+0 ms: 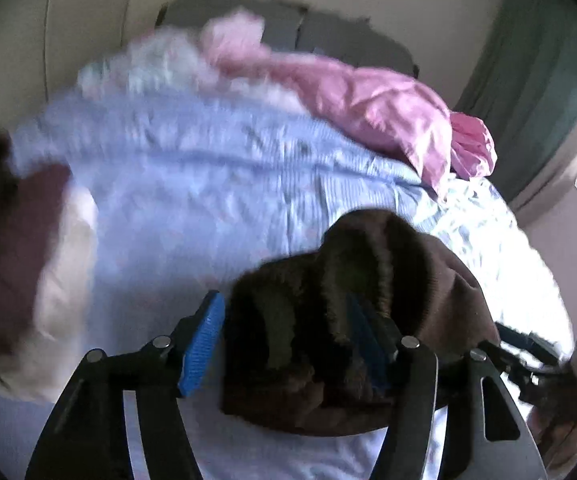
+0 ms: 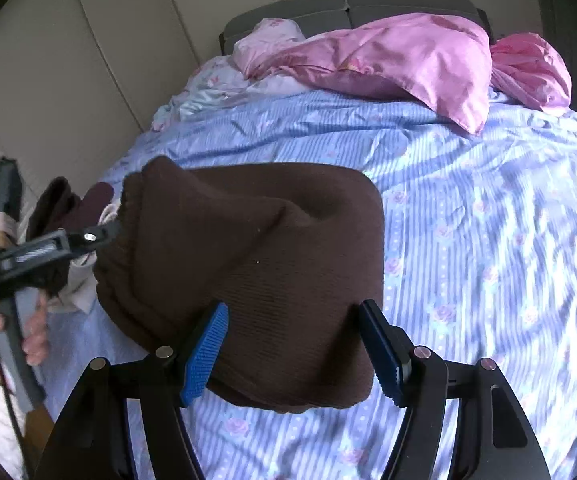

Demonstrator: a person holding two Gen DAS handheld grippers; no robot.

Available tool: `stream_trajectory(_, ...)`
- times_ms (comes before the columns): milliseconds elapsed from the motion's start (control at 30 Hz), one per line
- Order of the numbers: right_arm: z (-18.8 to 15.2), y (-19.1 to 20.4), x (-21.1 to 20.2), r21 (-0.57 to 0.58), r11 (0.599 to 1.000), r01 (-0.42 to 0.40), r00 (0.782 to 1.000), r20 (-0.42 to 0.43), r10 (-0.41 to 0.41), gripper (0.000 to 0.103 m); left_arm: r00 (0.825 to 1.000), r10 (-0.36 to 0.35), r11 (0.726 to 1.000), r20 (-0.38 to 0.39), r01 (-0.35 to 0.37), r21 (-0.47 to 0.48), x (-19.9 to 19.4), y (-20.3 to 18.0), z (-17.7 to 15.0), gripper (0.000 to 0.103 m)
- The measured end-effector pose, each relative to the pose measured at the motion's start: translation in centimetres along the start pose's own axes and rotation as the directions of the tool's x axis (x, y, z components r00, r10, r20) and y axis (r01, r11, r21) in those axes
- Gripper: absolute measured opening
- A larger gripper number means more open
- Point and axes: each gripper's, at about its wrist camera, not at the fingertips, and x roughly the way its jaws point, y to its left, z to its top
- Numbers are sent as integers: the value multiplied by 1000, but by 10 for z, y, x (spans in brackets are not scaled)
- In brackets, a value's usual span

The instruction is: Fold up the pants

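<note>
Dark brown knitted pants (image 2: 248, 264), partly folded into a thick bundle, lie on a bed covered by a blue striped, flowered sheet (image 2: 468, 240). In the right wrist view the right gripper (image 2: 292, 344) hangs over the near edge of the bundle, its blue pads (image 2: 204, 354) spread on either side of the cloth without pinching it. The left gripper (image 2: 104, 236) reaches in from the left to the gathered waistband end, held by a person's hand (image 2: 34, 330). In the blurred left wrist view, the left gripper (image 1: 288, 344) has cloth bunched between its spread jaws; the left blue pad (image 1: 202, 344) stands clear of the fabric. A pink quilt (image 2: 408, 60) is heaped at the far end of the bed by a grey headboard (image 2: 328, 12).
</note>
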Motion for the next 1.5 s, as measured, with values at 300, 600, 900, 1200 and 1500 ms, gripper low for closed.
stream_trajectory(300,-3,-9,-1,42,999,-23,1000,-3,23,69,1000,-23,963,6,20,269,-4,-67,0,56)
stream_trajectory(600,-4,-10,-3,45,999,-27,1000,-3,27,69,997,-43,984,-71,55,170,28,-55,0,31)
stream_trajectory(900,-6,-8,-5,43,999,-26,1000,-6,26,69,989,-124,991,-80,128,38,6,-35,1,13)
stream_trajectory(1200,-8,-1,-1,29,999,-44,999,-7,44,69,990,-55,997,-133,47,-61,3,7,-5,13)
stream_trajectory(1500,-13,-5,3,56,996,-63,997,-34,65,69,982,31,997,-186,-43,-60,34,21,-26,14)
